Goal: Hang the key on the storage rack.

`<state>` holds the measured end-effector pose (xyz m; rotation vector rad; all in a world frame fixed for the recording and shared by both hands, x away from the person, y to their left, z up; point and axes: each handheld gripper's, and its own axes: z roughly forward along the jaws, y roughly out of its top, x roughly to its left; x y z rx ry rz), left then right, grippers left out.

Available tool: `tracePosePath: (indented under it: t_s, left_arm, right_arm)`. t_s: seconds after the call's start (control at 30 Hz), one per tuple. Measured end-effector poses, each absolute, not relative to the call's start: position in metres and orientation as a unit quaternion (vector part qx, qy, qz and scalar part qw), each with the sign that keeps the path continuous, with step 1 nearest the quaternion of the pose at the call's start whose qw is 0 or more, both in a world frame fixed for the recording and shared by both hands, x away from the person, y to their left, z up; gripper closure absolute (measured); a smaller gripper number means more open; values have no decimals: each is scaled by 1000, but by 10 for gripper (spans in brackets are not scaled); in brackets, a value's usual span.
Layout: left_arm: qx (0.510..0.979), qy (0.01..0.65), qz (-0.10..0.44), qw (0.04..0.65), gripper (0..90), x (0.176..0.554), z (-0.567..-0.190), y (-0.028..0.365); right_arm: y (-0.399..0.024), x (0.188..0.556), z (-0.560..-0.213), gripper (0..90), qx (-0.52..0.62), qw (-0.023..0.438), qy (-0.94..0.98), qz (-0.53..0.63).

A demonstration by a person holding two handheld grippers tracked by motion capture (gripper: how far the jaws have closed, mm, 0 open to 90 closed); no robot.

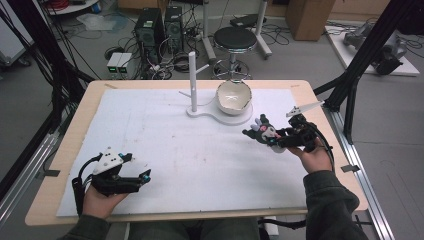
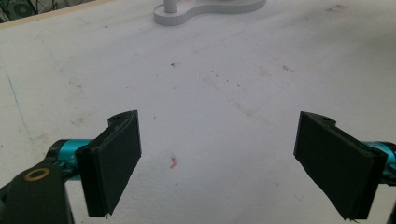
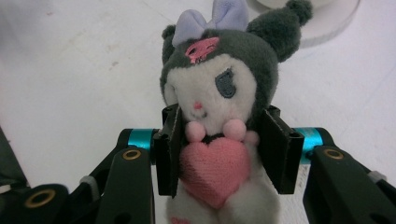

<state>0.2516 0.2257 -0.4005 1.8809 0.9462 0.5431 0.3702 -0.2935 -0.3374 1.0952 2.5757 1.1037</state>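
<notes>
A small plush toy with a dark grey hood, a lilac bow and a pink heart on its chest is held above the white mat at the right. My right gripper is shut on the plush toy; both black pads press its body at the sides of the heart. At the front left, my left gripper rests low over the mat, open. In the left gripper view its wide-apart fingertips have only bare mat between them.
A white stand with an upright post and a cream bowl sits at the back centre of the white mat. The wooden table edge frames the mat. A stool and computer cases stand on the floor beyond.
</notes>
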Motion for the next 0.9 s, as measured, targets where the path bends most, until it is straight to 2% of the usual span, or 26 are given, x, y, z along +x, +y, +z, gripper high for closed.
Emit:
tracePosePath:
  t_s: [0.9]
  left_arm:
    - [767, 385, 222, 463, 152, 252, -401, 228]
  right_arm:
    - [-252, 385, -300, 540, 323, 44, 858, 397]
